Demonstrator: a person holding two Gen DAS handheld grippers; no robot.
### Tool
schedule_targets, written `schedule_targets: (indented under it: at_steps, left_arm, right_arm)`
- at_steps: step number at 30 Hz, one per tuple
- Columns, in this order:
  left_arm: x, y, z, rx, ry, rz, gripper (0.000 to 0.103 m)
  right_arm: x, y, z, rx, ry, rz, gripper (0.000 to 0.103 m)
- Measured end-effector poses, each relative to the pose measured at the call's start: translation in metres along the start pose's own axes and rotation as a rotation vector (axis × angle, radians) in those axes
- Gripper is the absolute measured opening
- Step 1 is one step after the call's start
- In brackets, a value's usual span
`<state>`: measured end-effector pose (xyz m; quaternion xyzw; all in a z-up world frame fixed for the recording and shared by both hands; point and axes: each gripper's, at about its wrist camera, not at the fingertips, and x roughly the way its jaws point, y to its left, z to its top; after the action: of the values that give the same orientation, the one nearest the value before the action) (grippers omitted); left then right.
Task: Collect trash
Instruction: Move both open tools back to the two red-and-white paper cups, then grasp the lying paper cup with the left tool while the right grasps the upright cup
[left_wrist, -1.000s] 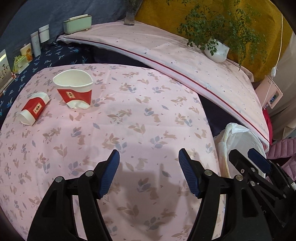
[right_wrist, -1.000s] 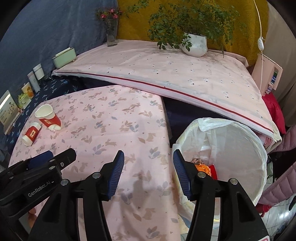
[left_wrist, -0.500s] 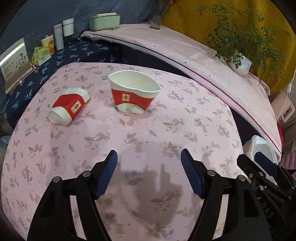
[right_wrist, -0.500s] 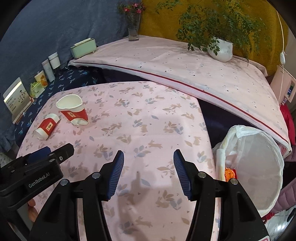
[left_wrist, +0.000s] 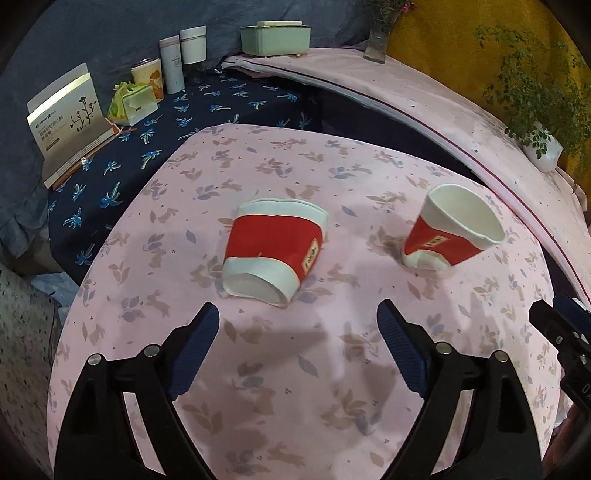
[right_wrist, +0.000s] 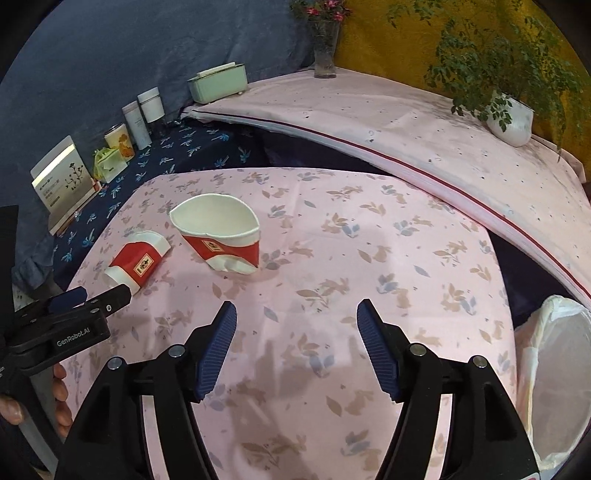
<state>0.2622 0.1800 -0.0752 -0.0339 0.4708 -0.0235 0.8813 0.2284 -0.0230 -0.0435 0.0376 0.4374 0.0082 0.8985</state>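
Opening left claw (left_wrist: 297, 328) near flattened cup (left_wrist: 273, 247)

A round table (left_wrist: 303, 406) draped in a pink cloth printed with leaves and rabbits carried two crushed red-and-white paper cups, one lying on its side (left_wrist: 273, 251) and one standing dented (left_wrist: 448, 236), set apart.

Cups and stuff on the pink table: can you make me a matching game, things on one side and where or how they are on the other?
1. flattened cup
2. crumpled cup
3. trash bag
4. plant pot

A. standing, mouth up
B. beside the table edge
C. lying on its side
D. on the raised pink cloth

Pairs: 1-C, 2-A, 3-B, 4-D
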Motion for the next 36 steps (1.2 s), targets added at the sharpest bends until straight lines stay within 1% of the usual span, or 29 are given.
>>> schedule_targets:
  at_steps: [3,7,11,12,15,16,18,19,20,21,22,23,24,29,36]
  left_arm:
    - [0.014,0.012,0.007,-0.009,0.018,-0.010,0.083]
    - [0.030,0.014,0.016,0.010,0.034,-0.035,0.083]
    - [0.044,0.015,0.022,0.032,0.047,-0.053,0.083]
    - [0.047,0.016,0.023,0.031,0.049,-0.056,0.083]
    - [0.054,0.017,0.026,0.028,0.057,-0.080,0.083]
    - [0.055,0.016,0.027,0.029,0.058,-0.087,0.082]
    - [0.055,0.013,0.027,0.036,0.054,-0.099,0.075]
    - [0.055,0.011,0.027,0.042,0.058,-0.108,0.068]
    - [0.055,0.009,0.027,0.048,0.063,-0.117,0.060]
    - [0.055,0.006,0.027,0.056,0.066,-0.129,0.057]
    - [0.054,0.003,0.026,0.062,0.066,-0.132,0.057]
    - [0.052,0.001,0.026,0.066,0.061,-0.134,0.057]
    - [0.050,-0.001,0.025,0.071,0.054,-0.133,0.057]
    - [0.037,-0.014,0.021,0.098,0.032,-0.143,0.056]
    - [0.007,-0.038,0.007,0.119,0.016,-0.165,0.056]
  right_arm:
    - [0.018,0.014,0.009,-0.034,0.004,0.007,0.065]
    - [0.041,0.027,0.020,-0.071,0.009,0.013,0.066]
    - [0.059,0.035,0.029,-0.094,-0.006,0.022,0.068]
    - [0.062,0.036,0.031,-0.100,-0.011,0.027,0.069]
    - [0.069,0.043,0.034,-0.132,-0.027,0.035,0.069]
    - [0.070,0.046,0.034,-0.147,-0.036,0.036,0.069]
    - [0.070,0.051,0.035,-0.167,-0.049,0.049,0.069]
    - [0.071,0.054,0.035,-0.175,-0.049,0.058,0.069]
    - [0.071,0.055,0.035,-0.179,-0.045,0.060,0.063]
    - [0.072,0.058,0.034,-0.187,-0.035,0.066,0.049]
    - [0.072,0.059,0.033,-0.191,-0.024,0.073,0.041]
    - [0.072,0.060,0.032,-0.190,-0.014,0.078,0.028]
    - [0.071,0.060,0.030,-0.186,-0.011,0.081,0.026]
    - [0.057,0.056,0.018,-0.180,-0.011,0.084,0.025]
    - [0.027,0.033,0.006,-0.104,-0.019,0.073,0.025]
